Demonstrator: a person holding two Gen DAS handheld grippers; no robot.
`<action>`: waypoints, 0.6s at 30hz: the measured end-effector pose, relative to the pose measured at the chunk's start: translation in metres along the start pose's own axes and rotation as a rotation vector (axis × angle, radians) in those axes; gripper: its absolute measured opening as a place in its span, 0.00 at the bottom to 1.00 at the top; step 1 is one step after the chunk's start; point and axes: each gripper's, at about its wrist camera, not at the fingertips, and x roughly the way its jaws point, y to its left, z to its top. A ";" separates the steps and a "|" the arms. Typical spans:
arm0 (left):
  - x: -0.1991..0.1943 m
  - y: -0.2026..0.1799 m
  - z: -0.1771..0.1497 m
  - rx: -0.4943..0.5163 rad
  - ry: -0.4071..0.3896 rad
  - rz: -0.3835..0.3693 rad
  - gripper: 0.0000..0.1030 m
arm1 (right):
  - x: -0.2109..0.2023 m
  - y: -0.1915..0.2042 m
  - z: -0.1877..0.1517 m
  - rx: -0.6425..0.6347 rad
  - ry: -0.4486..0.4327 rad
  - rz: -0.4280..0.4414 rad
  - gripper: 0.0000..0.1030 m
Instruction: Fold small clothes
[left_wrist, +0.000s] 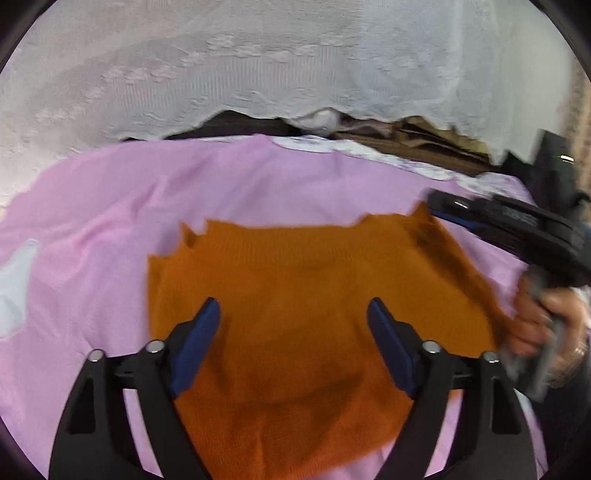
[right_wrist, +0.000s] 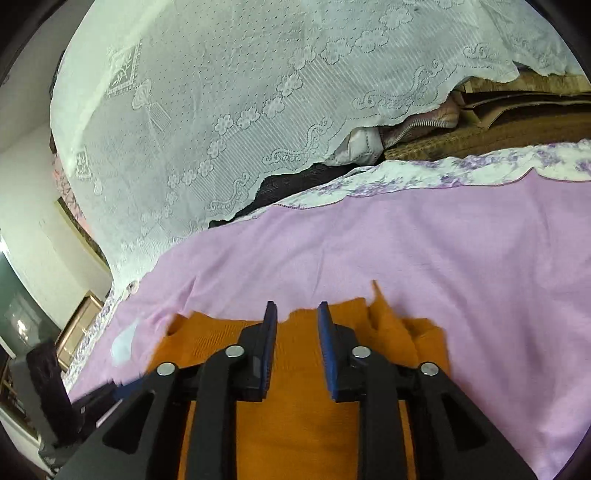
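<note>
An orange knitted garment lies flat on a pink sheet; it also shows in the right wrist view. My left gripper is wide open above the middle of the garment, holding nothing. My right gripper is partly open over the garment near its far edge, with nothing between its blue pads. The right gripper body and the hand holding it show at the garment's right side in the left wrist view.
A white lace cloth hangs behind the bed over piled items. A floral sheet edge borders the pink sheet. Brown mats lie at the back right. Furniture stands at the far left.
</note>
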 end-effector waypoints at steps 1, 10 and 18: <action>0.005 0.002 0.003 -0.020 0.004 0.034 0.83 | 0.001 -0.001 -0.003 0.006 0.018 0.010 0.25; 0.045 0.058 -0.006 -0.243 0.090 0.175 0.83 | 0.034 -0.043 -0.028 0.121 0.126 -0.059 0.08; -0.003 0.049 -0.008 -0.275 -0.032 0.075 0.83 | -0.014 -0.019 -0.033 0.043 -0.024 -0.062 0.14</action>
